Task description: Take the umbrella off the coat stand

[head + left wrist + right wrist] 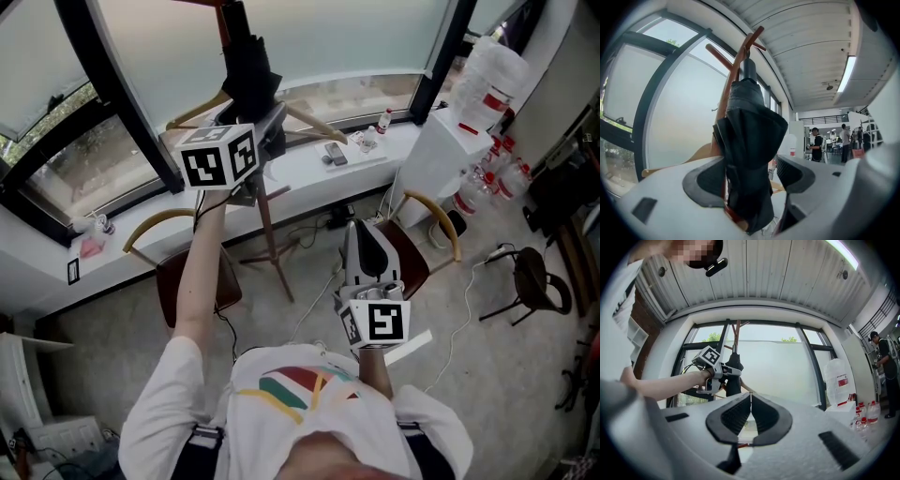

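Note:
A folded black umbrella (248, 70) hangs from the top of the wooden coat stand (274, 239) by the window. My left gripper (272, 127) is held out level at it, jaws spread wide around the folded canopy. In the left gripper view the umbrella (750, 140) fills the gap between the pads (705, 180), with daylight still showing on its right side, below the stand's pegs (740, 51). My right gripper (361, 230) is held low near my body, shut and empty. Its own view (750, 401) faces the stand (737, 333) and the umbrella (733, 378).
Two wooden chairs (192, 277) (417, 253) stand either side of the stand's legs. The white window sill (309, 173) carries small items. Large water bottles (487, 84) and a black stool (530, 277) are at the right. Cables lie on the floor. People (816, 145) stand far off.

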